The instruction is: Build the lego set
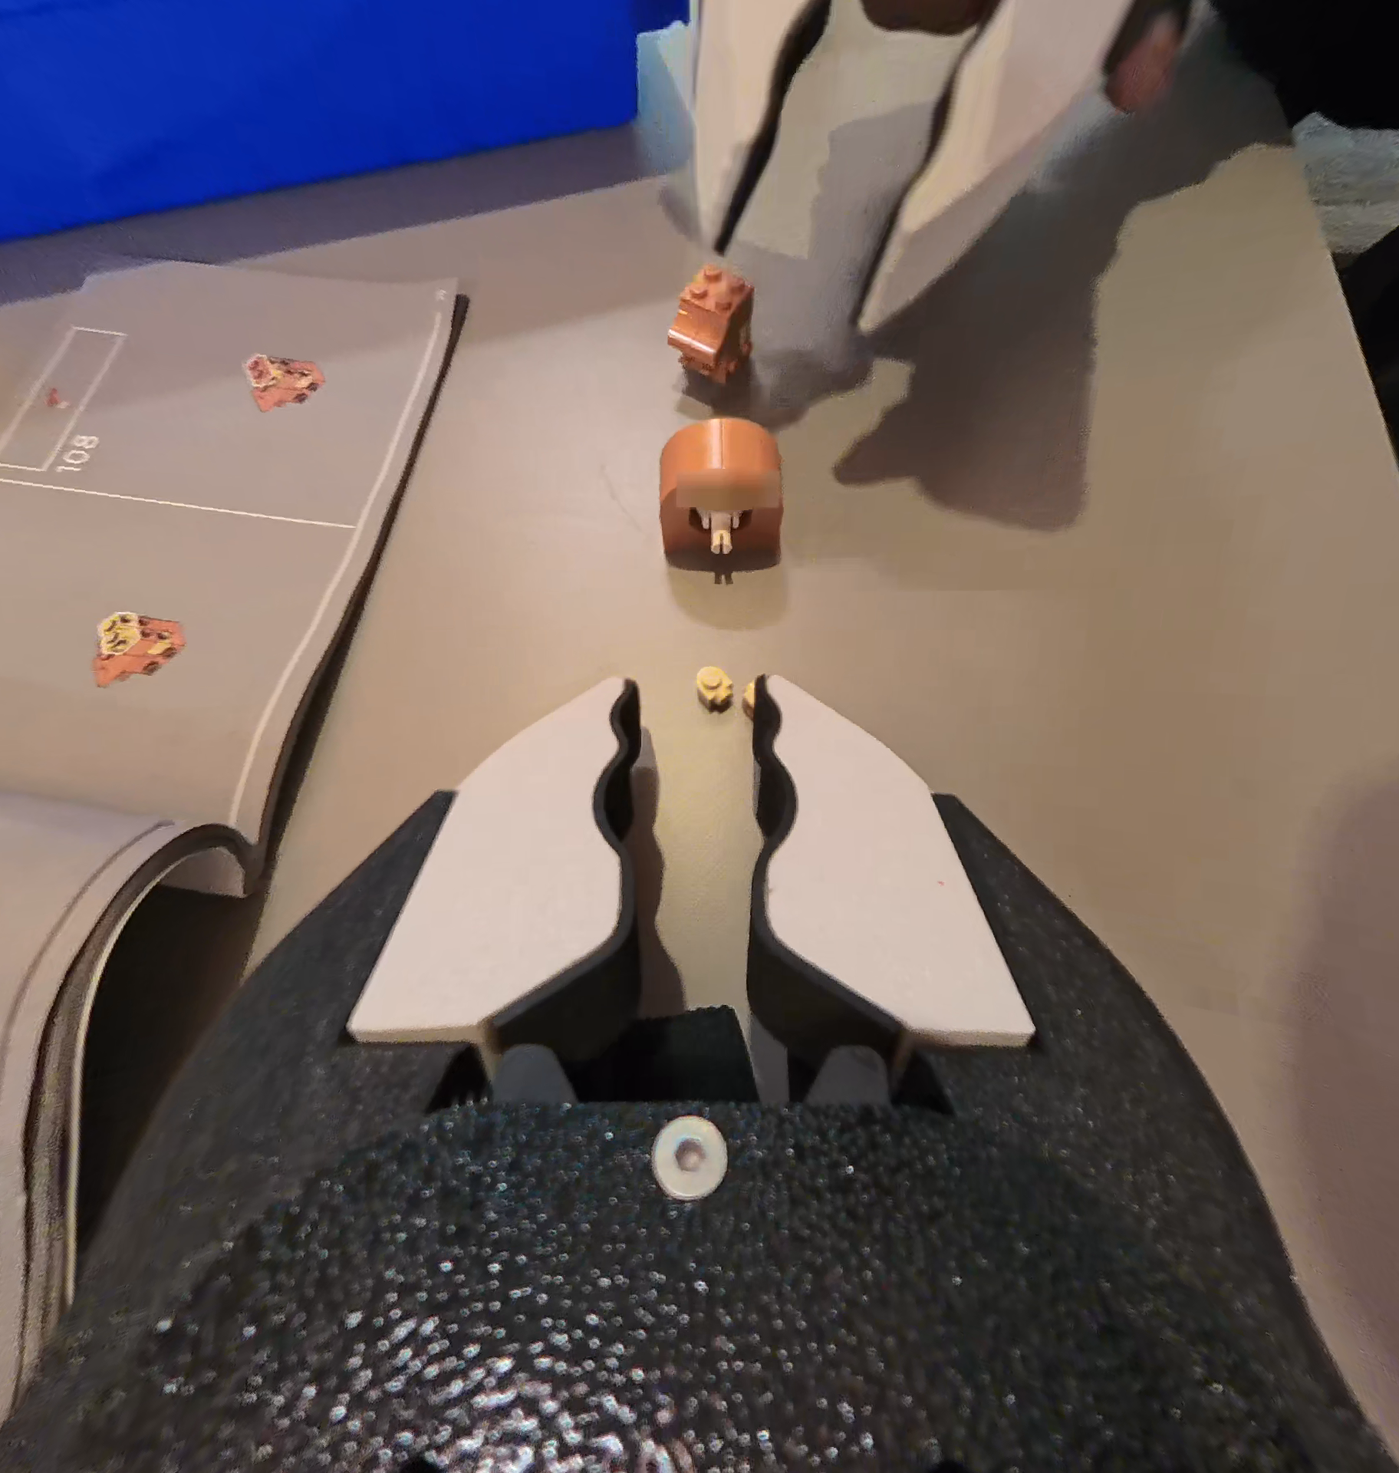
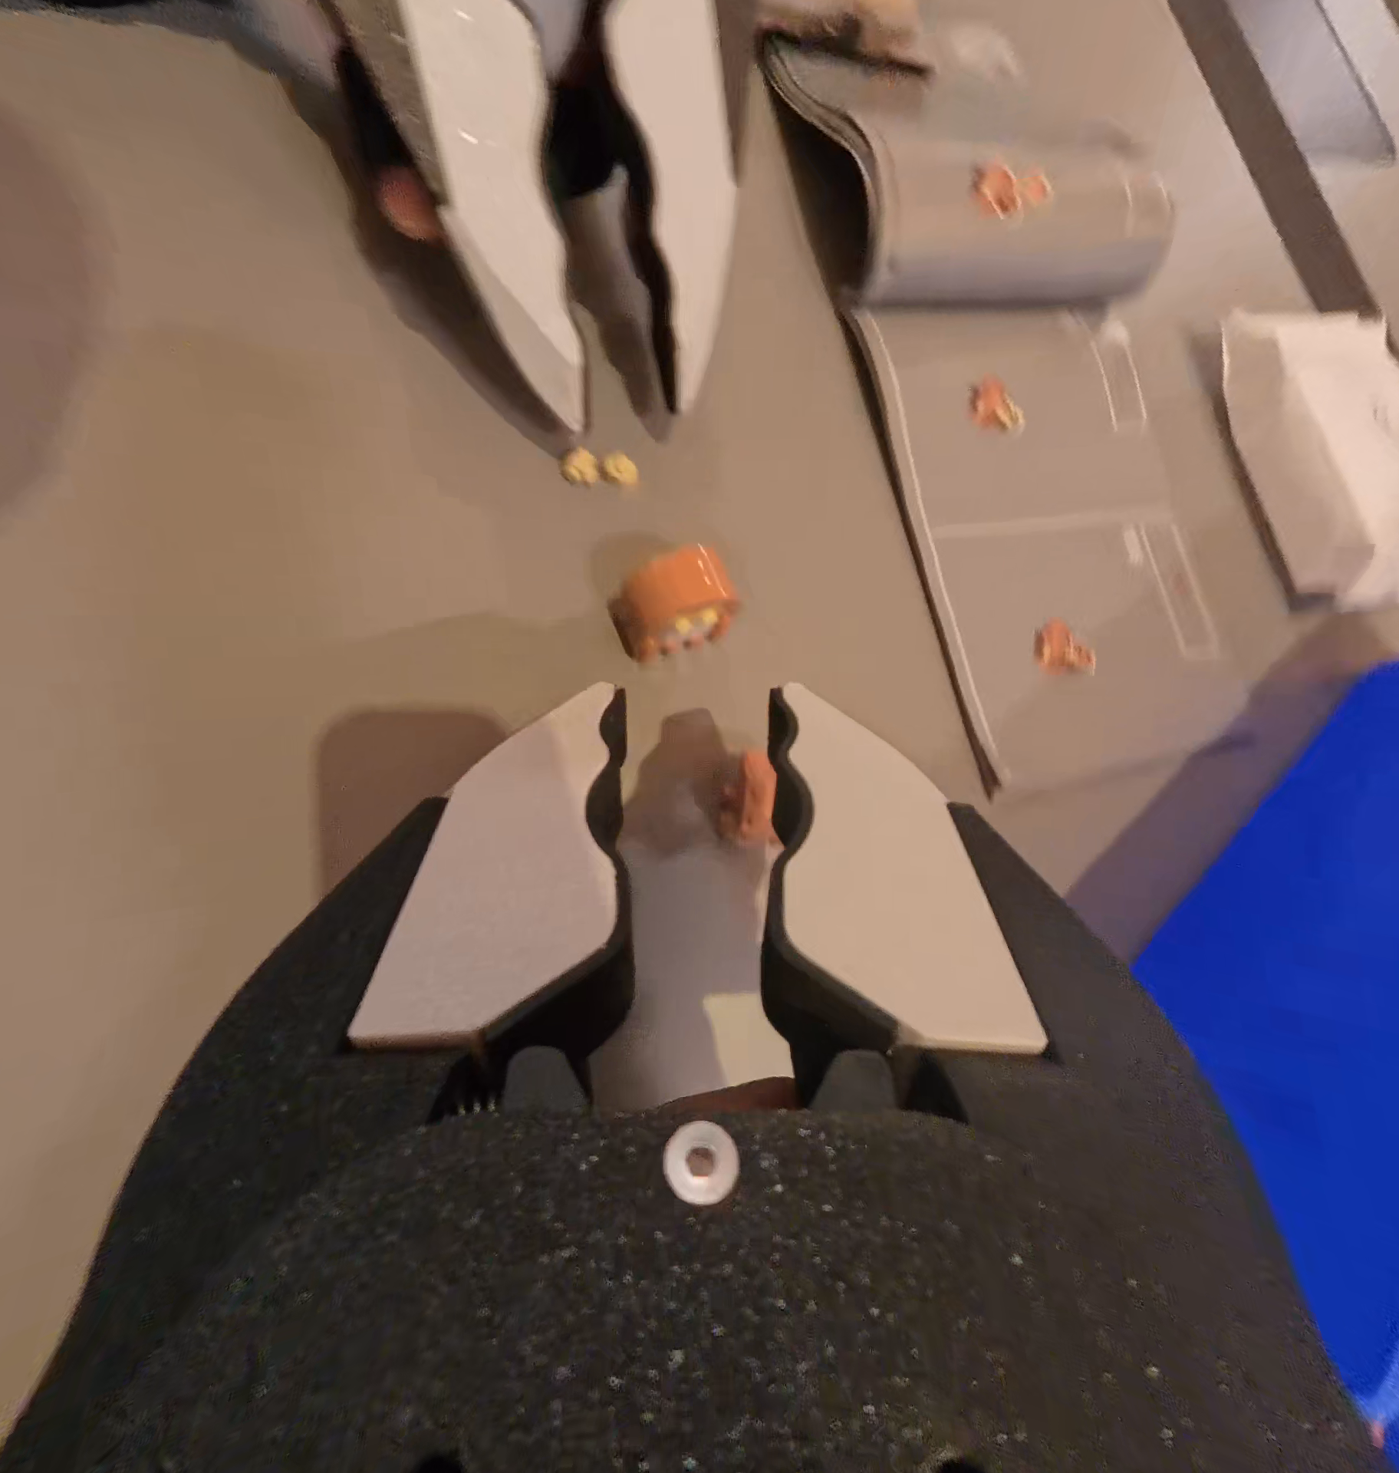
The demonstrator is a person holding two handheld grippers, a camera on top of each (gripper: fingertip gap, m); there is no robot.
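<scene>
A smooth grey-beige tabletop (image 1: 999,717) fills both wrist views, bordered by a glossy blue surface (image 1: 242,96). An open instruction booklet (image 1: 202,518) with matte grey pages and small printed pictures of brown brick builds lies flat along the table's side, its pages curling up at the spine.

The left gripper (image 1: 696,693), with a pebbled black body and pale flat fingers lined by wavy black pads, hovers low over the table with its jaws apart and gripping nothing. The right gripper (image 2: 696,701), built the same way, also stands open. A small brown studded brick assembly (image 2: 748,797) sits on the table between its fingers, close to one pad; whether it touches that pad cannot be told, and the other pad is clearly apart from it.

Between the two grippers lies a rounded, glossy brown drum-shaped piece (image 1: 720,494) on its side, a pale pin showing in its hollow face.

Two tiny tan round studs (image 1: 716,689) rest side by side just off the left gripper's fingertips, one nearly against a pad.
</scene>
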